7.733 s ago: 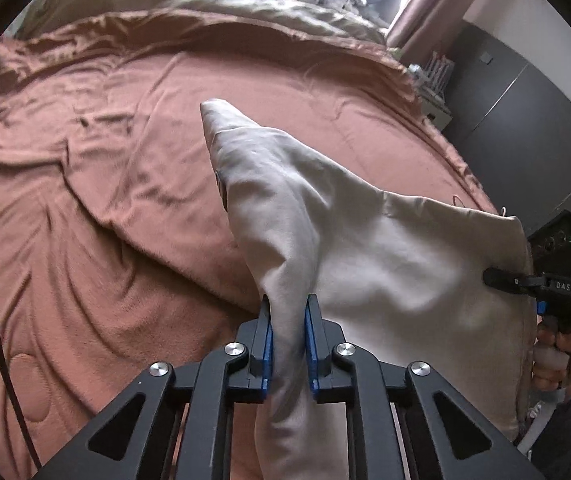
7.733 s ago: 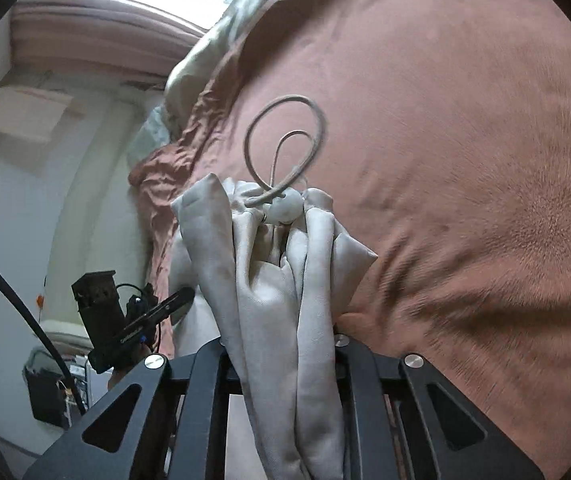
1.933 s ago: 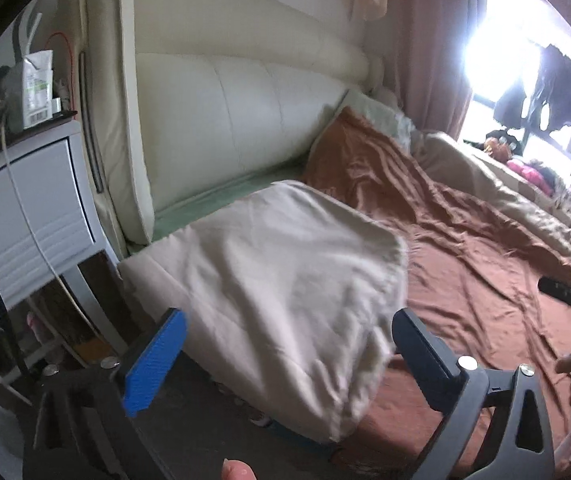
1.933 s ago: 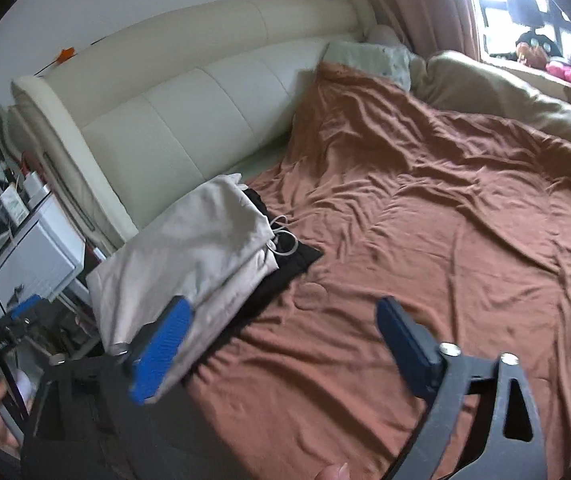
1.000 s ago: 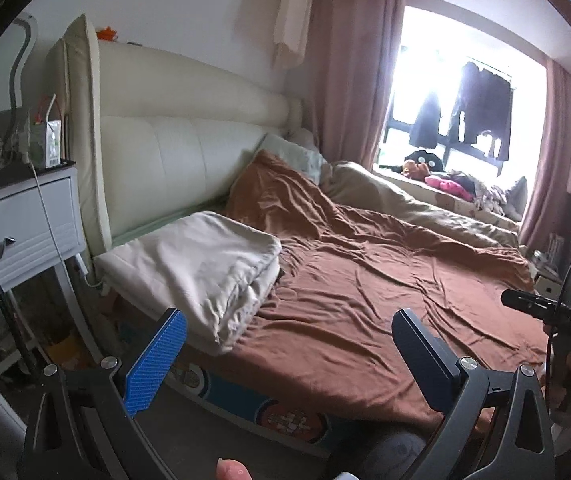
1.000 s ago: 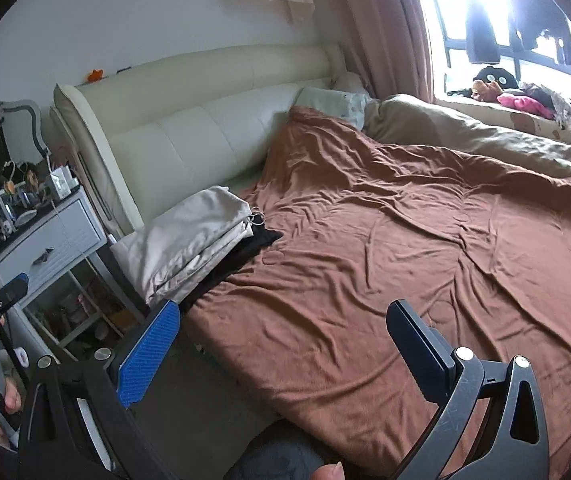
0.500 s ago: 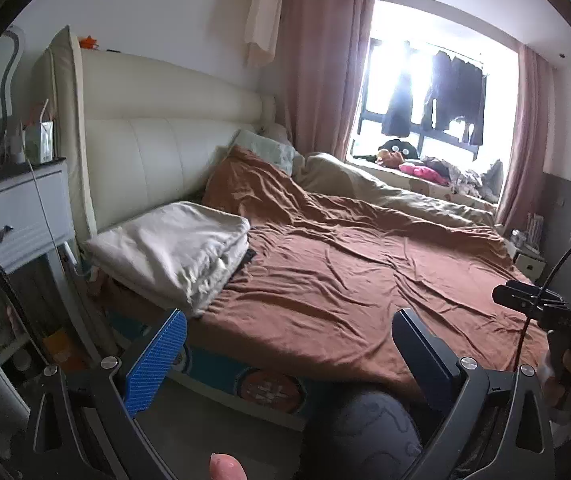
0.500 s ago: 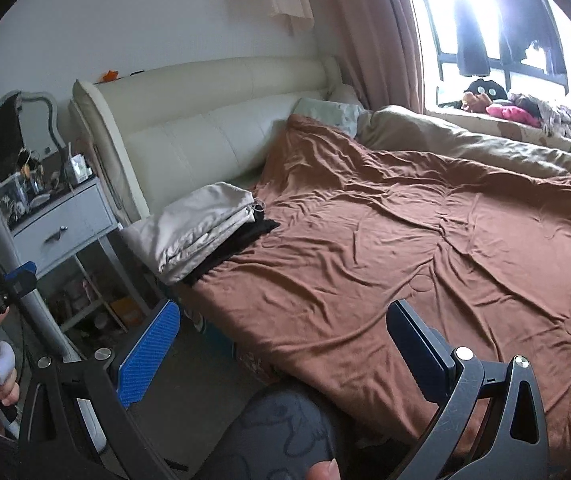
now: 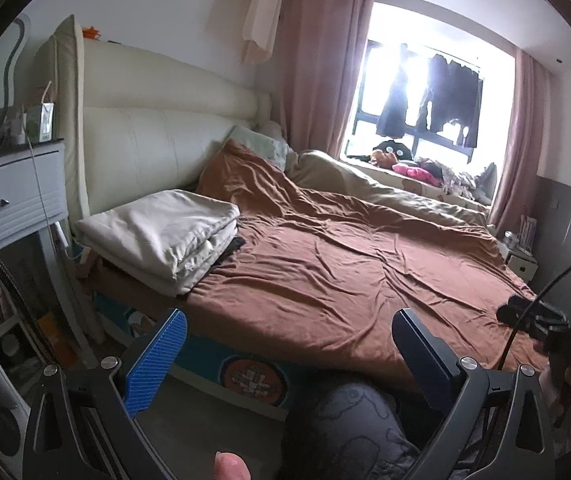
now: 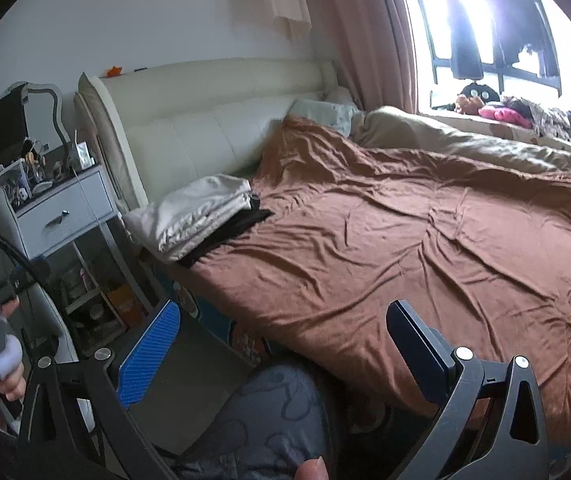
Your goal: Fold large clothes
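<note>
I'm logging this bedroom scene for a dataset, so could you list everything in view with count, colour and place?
folded garment: one, beige, bed corner beside the headboard
dark garment: one, black, under the folded garment
blanket: one, brown, spread over the bed
duvet: one, tan, far side by the window
pillow: one, pale green, against the headboard
headboard: one, cream, at the wall
nightstand: one, white, beside the bed, cluttered top
curtains: pink, flanking the window
hanging clothes: several, dark, at the window
left gripper: open, empty
right gripper: open, empty
</note>
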### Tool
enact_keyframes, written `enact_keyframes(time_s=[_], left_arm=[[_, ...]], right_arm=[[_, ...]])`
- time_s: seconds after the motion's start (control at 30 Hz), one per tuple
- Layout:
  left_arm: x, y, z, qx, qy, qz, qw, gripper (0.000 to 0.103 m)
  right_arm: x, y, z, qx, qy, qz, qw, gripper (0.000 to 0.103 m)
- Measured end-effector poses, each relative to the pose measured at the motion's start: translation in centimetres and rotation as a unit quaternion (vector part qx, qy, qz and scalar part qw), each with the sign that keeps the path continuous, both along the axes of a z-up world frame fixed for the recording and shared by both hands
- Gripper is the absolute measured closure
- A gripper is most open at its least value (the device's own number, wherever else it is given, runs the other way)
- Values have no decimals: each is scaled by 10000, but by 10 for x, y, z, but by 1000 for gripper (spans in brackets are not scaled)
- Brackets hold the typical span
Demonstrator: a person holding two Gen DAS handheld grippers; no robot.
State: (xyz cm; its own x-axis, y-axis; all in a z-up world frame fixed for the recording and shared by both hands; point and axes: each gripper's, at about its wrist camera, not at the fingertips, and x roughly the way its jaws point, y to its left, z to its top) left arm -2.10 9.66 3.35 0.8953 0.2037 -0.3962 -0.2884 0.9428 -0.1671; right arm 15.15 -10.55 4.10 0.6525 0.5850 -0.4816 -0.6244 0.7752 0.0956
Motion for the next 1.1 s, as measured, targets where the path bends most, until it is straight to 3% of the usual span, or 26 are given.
enact_keyframes(time_s=[0.57,1.1], left_arm=[[9,-25,-4,297,99,-247,9992,0],[8,-23,-5,213,122,-249,9994,0]], right_arm=[[-4,-10,-3,120,-39,-156,9998,0],[-2,-12,-6,85,-6,-135,9999,0]])
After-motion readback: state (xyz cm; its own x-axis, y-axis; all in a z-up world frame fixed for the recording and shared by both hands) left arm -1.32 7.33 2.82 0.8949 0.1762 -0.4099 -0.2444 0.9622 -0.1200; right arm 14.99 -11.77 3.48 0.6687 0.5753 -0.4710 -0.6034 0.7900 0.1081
